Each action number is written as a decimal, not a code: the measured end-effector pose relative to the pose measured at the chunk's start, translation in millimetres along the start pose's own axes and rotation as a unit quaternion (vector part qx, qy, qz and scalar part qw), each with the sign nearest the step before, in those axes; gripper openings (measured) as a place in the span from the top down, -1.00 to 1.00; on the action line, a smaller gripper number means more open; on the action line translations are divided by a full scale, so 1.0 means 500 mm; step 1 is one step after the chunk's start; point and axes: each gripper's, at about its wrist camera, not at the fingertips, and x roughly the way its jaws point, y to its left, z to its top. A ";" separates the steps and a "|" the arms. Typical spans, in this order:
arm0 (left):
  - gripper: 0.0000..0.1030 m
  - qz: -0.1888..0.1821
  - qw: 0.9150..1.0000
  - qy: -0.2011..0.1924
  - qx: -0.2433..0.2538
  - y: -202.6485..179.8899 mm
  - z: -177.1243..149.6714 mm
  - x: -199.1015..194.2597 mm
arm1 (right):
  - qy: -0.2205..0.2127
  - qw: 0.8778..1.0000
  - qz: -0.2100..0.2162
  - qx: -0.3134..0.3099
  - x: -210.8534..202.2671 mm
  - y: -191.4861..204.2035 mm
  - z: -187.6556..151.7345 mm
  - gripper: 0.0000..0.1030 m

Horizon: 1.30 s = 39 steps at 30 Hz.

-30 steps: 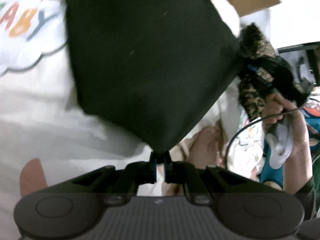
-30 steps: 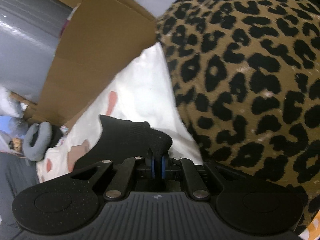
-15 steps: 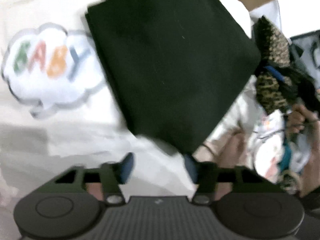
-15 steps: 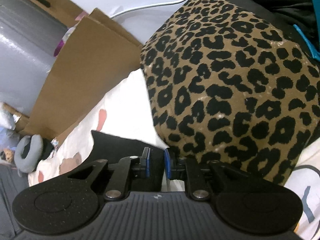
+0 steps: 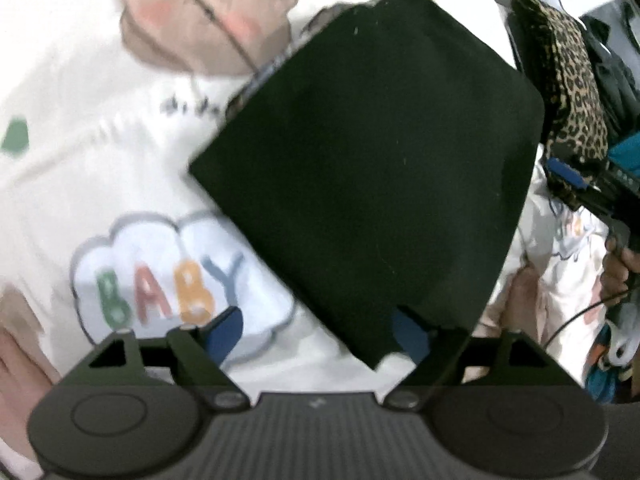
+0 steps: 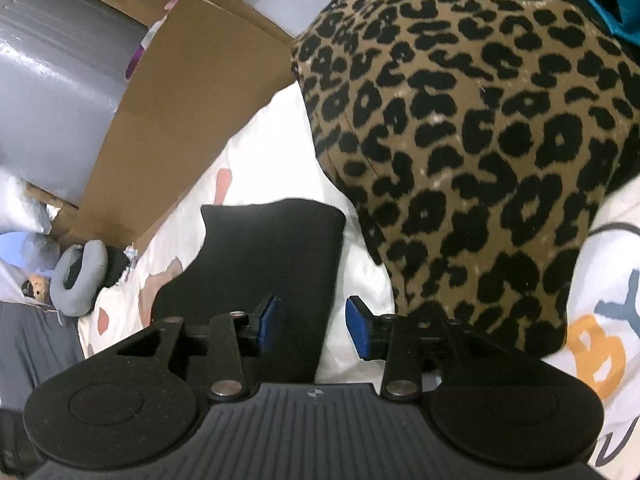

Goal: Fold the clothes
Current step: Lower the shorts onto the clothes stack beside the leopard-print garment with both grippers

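Note:
A folded black garment [image 5: 372, 168] lies flat on a white printed bedsheet [image 5: 80, 160]. My left gripper [image 5: 320, 332] stands open just behind its near corner, gripping nothing. In the right wrist view the same black garment [image 6: 272, 256] shows one corner below my right gripper [image 6: 312, 324], which is open and empty over it. A leopard-print garment [image 6: 472, 152] sits folded right beside it, to the right. From the left wrist view the leopard garment [image 5: 572, 92] and a hand on the other gripper's handle [image 5: 620, 256] appear at the right edge.
The sheet carries a "BABY" cloud print [image 5: 168, 280] and a bear print [image 5: 208, 12]. A cardboard flap [image 6: 180, 128] and a grey appliance [image 6: 52, 80] stand at the left. A grey neck pillow [image 6: 80, 284] lies low left. Dark and teal clothes [image 5: 616, 80] pile far right.
Both grippers have let go of the black garment and opened. It now lies flat on the sheet, and both grippers have drawn back from it.

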 end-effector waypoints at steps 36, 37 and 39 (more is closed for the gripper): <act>-0.80 -0.082 0.978 -0.154 0.118 0.009 0.210 0.007 | 0.069 0.998 0.004 -0.005 0.015 0.039 -0.046 -0.08; -0.80 -0.084 0.977 -0.155 0.116 0.012 0.213 0.010 | 0.071 0.997 0.005 -0.006 0.017 0.041 -0.049 -0.08; -0.80 -0.088 0.977 -0.159 0.112 0.019 0.219 0.016 | 0.076 0.997 0.005 -0.003 0.023 0.041 -0.057 -0.08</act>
